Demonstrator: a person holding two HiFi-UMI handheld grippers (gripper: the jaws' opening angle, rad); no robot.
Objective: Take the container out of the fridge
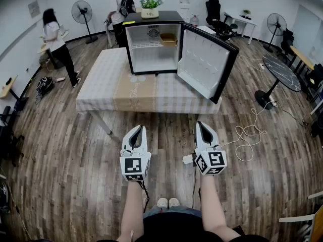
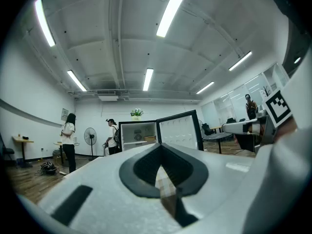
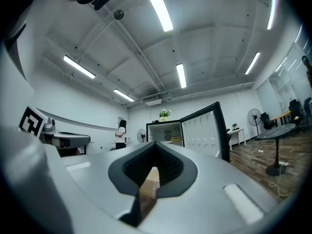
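Note:
A black mini fridge (image 1: 151, 42) stands on the far part of a table, its door (image 1: 207, 64) swung wide open to the right. Inside, on the upper shelf, sits a tan container (image 1: 168, 39). Both grippers hang low over the floor, well short of the table. My left gripper (image 1: 142, 128) is shut with nothing in it, and so is my right gripper (image 1: 200, 124). The left gripper view shows the shut left gripper (image 2: 160, 145) with the fridge (image 2: 139, 135) far beyond it. In the right gripper view, the right gripper (image 3: 155, 143) points at the fridge (image 3: 165, 133) and container (image 3: 175, 140).
The table (image 1: 126, 92) has a chequered cloth. A potted plant (image 1: 150, 6) tops the fridge. Two people (image 1: 53, 34) (image 1: 117, 9) stand at the back left near a fan (image 1: 82, 11). A coiled cable (image 1: 247, 135) and a round black table (image 1: 280, 72) are to the right.

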